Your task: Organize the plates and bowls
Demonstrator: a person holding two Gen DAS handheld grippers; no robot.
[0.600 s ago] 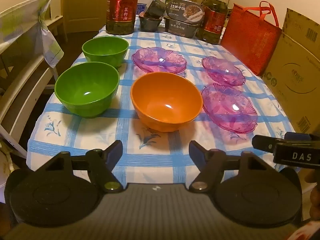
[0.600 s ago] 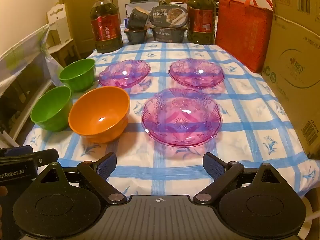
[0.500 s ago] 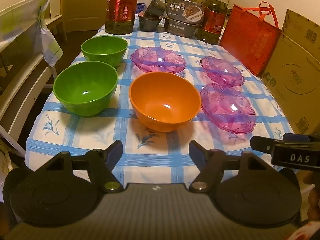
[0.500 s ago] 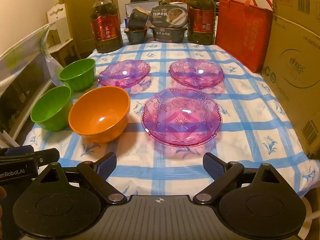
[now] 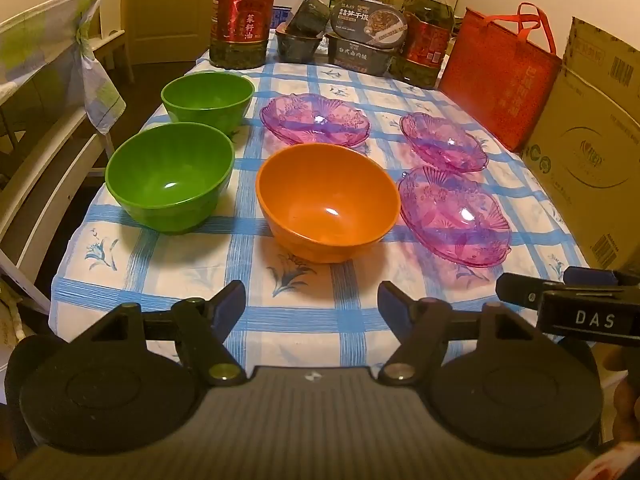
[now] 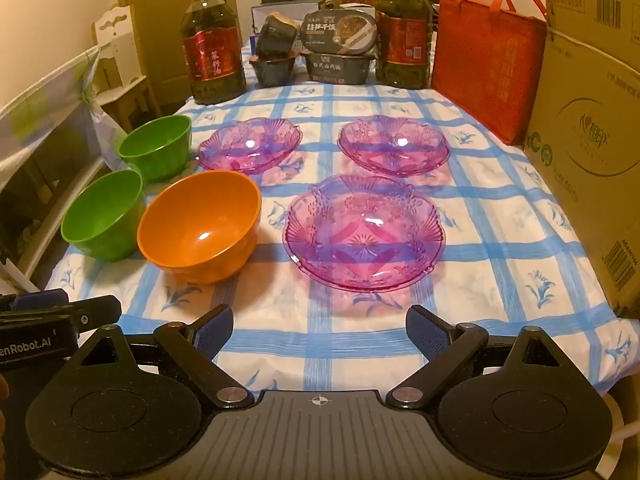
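On the blue-checked tablecloth (image 5: pixel 192 264) stand an orange bowl (image 5: pixel 326 200) (image 6: pixel 200 224), two green bowls, near (image 5: pixel 170 176) (image 6: pixel 102 212) and far (image 5: pixel 208 98) (image 6: pixel 156 150), and three pink glass plates: near right (image 5: pixel 454 216) (image 6: pixel 364 232), far left (image 5: pixel 314 120) (image 6: pixel 250 144), far right (image 5: pixel 442 142) (image 6: pixel 394 144). My left gripper (image 5: pixel 312 306) hovers open just short of the orange bowl, nothing between its fingers. My right gripper (image 6: pixel 320 328) hovers open in front of the near pink plate, also empty.
Two large oil bottles (image 6: pixel 212 56) (image 6: pixel 404 36), stacked food trays (image 6: pixel 340 48) and a red bag (image 6: pixel 484 60) line the far end. Cardboard boxes (image 6: pixel 588 148) wall the right side. A white chair (image 5: pixel 44 92) stands off the left edge.
The left wrist view has shifted slightly, with the bowls and plates sitting a little further left and lower. The right gripper has kept still. Both stay open.
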